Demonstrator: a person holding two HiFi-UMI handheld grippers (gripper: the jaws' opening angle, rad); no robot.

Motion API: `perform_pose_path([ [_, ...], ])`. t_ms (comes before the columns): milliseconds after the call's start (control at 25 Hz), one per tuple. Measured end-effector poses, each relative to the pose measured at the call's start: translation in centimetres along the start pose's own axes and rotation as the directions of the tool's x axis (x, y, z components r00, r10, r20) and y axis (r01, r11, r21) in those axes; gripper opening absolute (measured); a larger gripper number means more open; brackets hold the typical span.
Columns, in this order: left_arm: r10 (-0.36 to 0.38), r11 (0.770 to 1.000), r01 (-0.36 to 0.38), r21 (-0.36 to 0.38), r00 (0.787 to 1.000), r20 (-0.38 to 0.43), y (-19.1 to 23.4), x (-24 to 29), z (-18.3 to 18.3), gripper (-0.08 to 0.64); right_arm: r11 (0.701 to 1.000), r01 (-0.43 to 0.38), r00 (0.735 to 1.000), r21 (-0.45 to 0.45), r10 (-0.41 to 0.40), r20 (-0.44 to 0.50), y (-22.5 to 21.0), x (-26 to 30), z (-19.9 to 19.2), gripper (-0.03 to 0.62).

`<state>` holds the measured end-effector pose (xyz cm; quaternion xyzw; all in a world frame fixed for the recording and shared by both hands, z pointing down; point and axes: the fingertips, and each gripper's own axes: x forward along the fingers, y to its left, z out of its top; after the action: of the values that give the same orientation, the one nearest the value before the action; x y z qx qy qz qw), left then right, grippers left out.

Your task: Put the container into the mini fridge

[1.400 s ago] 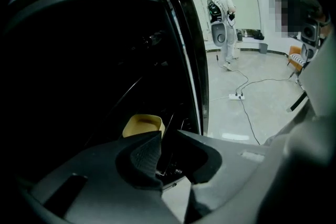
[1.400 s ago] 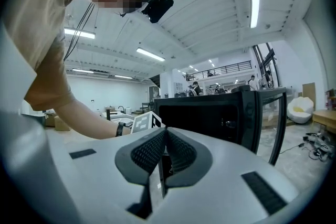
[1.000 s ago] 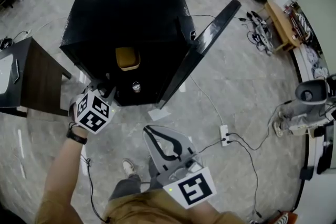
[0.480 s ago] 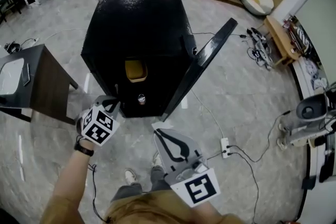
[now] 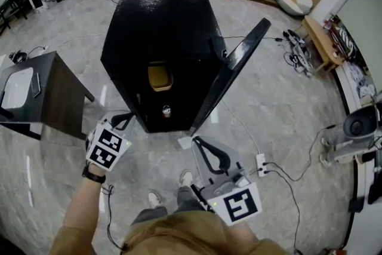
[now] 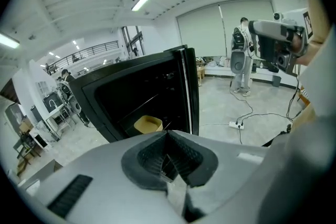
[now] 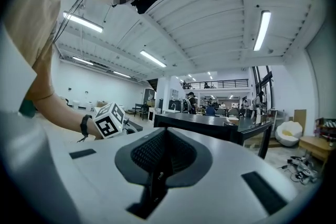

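The black mini fridge [image 5: 161,27] stands on the floor with its door [image 5: 230,71] swung open to the right. A yellow container [image 5: 160,76] sits on a shelf inside it, also seen in the left gripper view as the container [image 6: 148,124]. A small round can [image 5: 166,110] rests lower inside the fridge. My left gripper [image 5: 128,117] hangs shut and empty just in front of the fridge's lower left corner. Nearer to the body, below the door's edge, my right gripper [image 5: 200,141] is shut and empty too.
A dark side table [image 5: 51,95] stands left of the fridge. A power strip [image 5: 261,161] and cables lie on the floor at the right. A grey machine [image 5: 355,131] stands far right. The person's shoes [image 5: 186,178] are below the grippers.
The view has drawn back from the fridge, and both grippers now sit a little lower and further right. The container stays on its shelf.
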<state>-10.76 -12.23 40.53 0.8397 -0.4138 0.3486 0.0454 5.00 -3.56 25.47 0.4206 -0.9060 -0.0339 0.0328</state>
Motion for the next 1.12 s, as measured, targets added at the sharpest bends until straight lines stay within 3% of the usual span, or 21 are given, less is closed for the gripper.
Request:
perform_pose_path([
  [200,0.019,0.999,-0.018,-0.031,0.999,0.048,0.1,-2.8,0.4,0.002,0.999,0.029,1.0,-0.013,-0.029,0.002,0.0,-0.8,0.3,0.005],
  [800,0.083,0.981,-0.047,-0.187,0.979,0.187,0.7,-11.0,-2.8,0.002,0.996,0.086,0.996,-0.001,-0.086,-0.013,2.6,-1.9,-0.2,0.005],
  [1120,0.107,0.974,-0.05,-0.221,0.96,0.257,1.0,-15.6,-3.3,0.002,0.994,0.111,0.994,-0.024,-0.111,-0.011,3.9,-2.1,0.8,0.005],
])
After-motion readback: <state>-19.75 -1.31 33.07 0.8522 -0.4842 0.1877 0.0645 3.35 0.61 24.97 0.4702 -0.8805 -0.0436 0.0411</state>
